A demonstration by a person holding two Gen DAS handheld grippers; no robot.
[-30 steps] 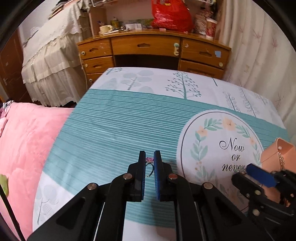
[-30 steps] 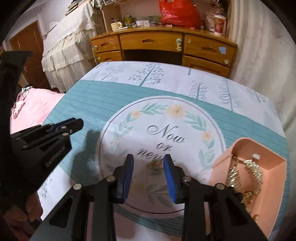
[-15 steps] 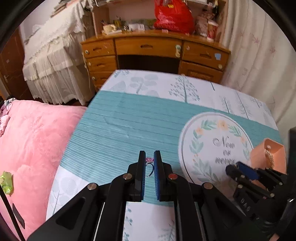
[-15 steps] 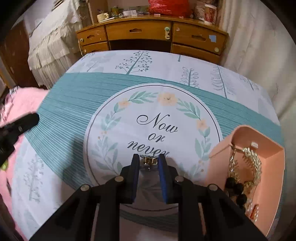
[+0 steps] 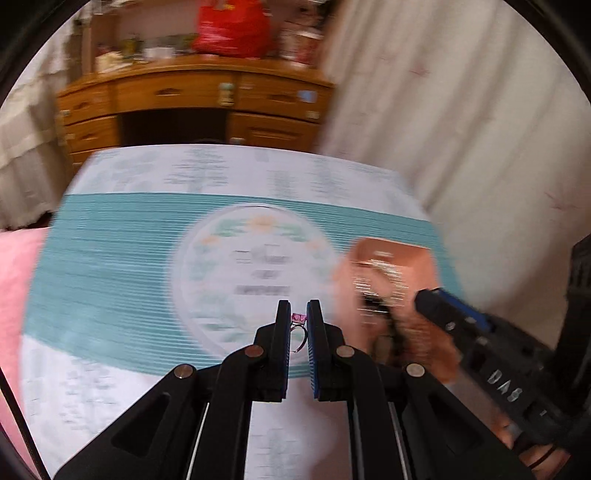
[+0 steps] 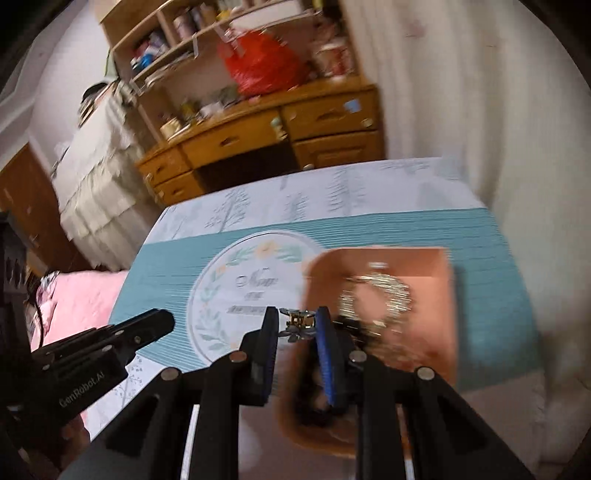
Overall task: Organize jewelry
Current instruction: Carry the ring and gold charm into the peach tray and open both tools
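Observation:
My left gripper (image 5: 298, 314) is shut on a thin ring with a pink stone (image 5: 298, 318), held above the round printed patch of the bedspread (image 5: 110, 266). My right gripper (image 6: 297, 319) is shut on a small gold clasp-like jewel (image 6: 300, 322) and hangs over the left edge of the pink jewelry box (image 6: 439, 314). The box holds a sparkly gold necklace (image 6: 391, 295) and dark beads. The box also shows in the left wrist view (image 5: 391, 258), to the right of my left gripper, with the right gripper (image 5: 443, 306) over it. The view is blurred by motion.
A wooden desk with drawers (image 5: 192, 99) stands beyond the bed, a red bag (image 5: 232, 29) on it. A pink blanket (image 6: 77, 295) lies at the left. A curtain (image 5: 461, 129) hangs at the right. The left gripper's body (image 6: 110, 343) shows at lower left in the right wrist view.
Both grippers have swung to the right toward the pink box. The right gripper has closed on the gold jewel, lifted it off the cloth and carried it over the box.

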